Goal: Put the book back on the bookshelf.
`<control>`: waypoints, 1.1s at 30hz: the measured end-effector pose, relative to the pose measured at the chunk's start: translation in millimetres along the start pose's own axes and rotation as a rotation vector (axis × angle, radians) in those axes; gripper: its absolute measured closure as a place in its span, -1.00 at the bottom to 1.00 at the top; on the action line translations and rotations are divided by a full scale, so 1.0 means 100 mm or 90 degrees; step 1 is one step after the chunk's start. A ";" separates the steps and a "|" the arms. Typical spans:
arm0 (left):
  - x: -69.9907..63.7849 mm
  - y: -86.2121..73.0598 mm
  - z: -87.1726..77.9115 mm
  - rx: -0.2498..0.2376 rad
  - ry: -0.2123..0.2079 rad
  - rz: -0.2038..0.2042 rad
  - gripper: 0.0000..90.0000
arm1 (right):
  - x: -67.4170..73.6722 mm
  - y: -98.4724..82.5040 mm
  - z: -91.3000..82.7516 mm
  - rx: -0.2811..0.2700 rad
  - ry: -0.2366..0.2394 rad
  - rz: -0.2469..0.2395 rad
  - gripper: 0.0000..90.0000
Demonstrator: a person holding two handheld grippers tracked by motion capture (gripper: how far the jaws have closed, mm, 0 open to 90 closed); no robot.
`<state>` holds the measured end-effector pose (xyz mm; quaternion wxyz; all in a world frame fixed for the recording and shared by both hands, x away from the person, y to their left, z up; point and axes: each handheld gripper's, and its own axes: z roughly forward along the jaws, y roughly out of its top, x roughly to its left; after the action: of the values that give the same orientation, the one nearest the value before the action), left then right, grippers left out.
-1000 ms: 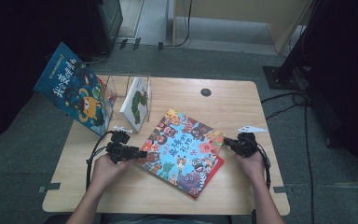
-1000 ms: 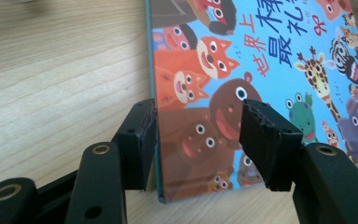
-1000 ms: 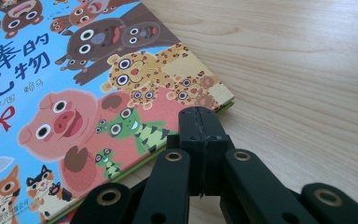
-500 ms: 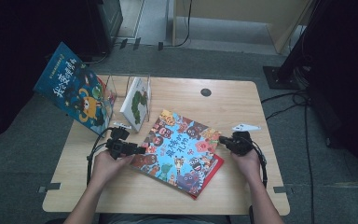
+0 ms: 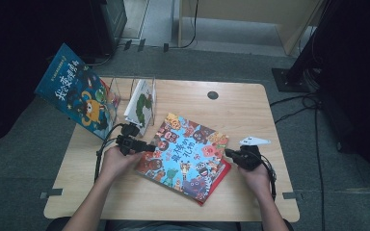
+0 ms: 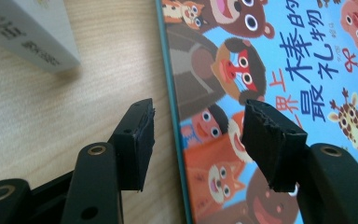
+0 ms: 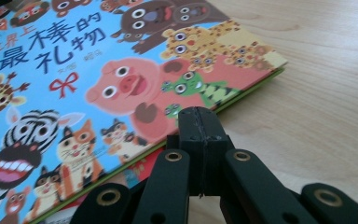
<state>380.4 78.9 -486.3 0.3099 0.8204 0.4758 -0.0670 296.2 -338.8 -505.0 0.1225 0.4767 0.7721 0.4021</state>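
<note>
The surface [image 5: 250,103] carries the book [image 5: 185,156] lying flat at its middle, nearer the front edge. The left gripper [image 6: 196,135] straddles the book's left edge, jaws released. The right gripper [image 7: 199,123], jaws clenched on nothing, sits at the right edge. Closing the left jaws while level might merely shove the book sideways.

The animal picture book [image 5: 188,156] lies flat and askew at the middle of my desk [image 5: 241,108], with a red book's edge [image 5: 218,180] peeking out at its five o'clock corner. My left tongs [image 5: 151,148] sit at the book's nine o'clock edge and my right tongs [image 5: 227,153] at its three o'clock edge. At ten o'clock, a clear rack [image 5: 125,89] holds a white book [image 5: 142,103], and a blue book [image 5: 74,91] leans against it.
</note>
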 end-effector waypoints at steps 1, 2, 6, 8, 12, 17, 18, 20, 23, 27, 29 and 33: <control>0.00 0.01 0.01 0.002 -0.001 0.001 -0.02 | 0.02 -0.01 -0.01 -0.001 0.001 -0.003 1.00; 0.00 0.02 0.03 0.004 0.000 0.002 -0.02 | 0.04 -0.02 -0.01 0.000 0.002 -0.005 1.00; 0.01 0.07 0.08 0.013 -0.002 0.006 -0.02 | 0.11 -0.07 -0.03 0.004 0.005 -0.012 1.00; 0.01 0.08 0.11 0.015 -0.007 0.004 -0.03 | 0.15 -0.10 -0.03 0.011 0.008 -0.014 1.00; 0.02 0.10 0.14 0.014 -0.026 -0.016 -0.01 | 0.23 -0.14 -0.04 0.018 0.010 -0.025 1.00; 0.02 0.11 0.16 0.017 -0.038 -0.025 0.08 | 0.26 -0.16 -0.03 0.012 0.016 -0.029 1.00; 0.02 0.11 0.16 0.015 -0.037 -0.023 0.08 | 0.27 -0.16 -0.02 0.011 0.018 -0.029 1.00; 0.00 0.10 0.16 0.008 -0.033 -0.019 0.05 | 0.28 -0.17 -0.02 0.009 0.016 -0.034 1.00; -0.02 0.06 0.17 -0.010 -0.026 -0.019 0.02 | 0.26 -0.18 -0.02 0.005 0.024 -0.029 1.00; -0.03 0.05 0.17 -0.017 -0.026 -0.030 0.03 | 0.26 -0.18 -0.02 0.005 0.026 -0.028 1.00; -0.03 0.06 0.17 -0.015 -0.025 -0.029 0.03 | 0.25 -0.18 -0.02 0.004 0.028 -0.026 1.00; -0.07 0.11 0.18 0.011 -0.008 -0.025 0.01 | 0.24 -0.18 -0.02 0.002 0.032 -0.025 1.00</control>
<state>388.9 60.0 -492.8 0.3045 0.8130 0.4893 -0.0822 271.0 -323.6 -512.6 0.1099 0.4515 0.7846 0.4103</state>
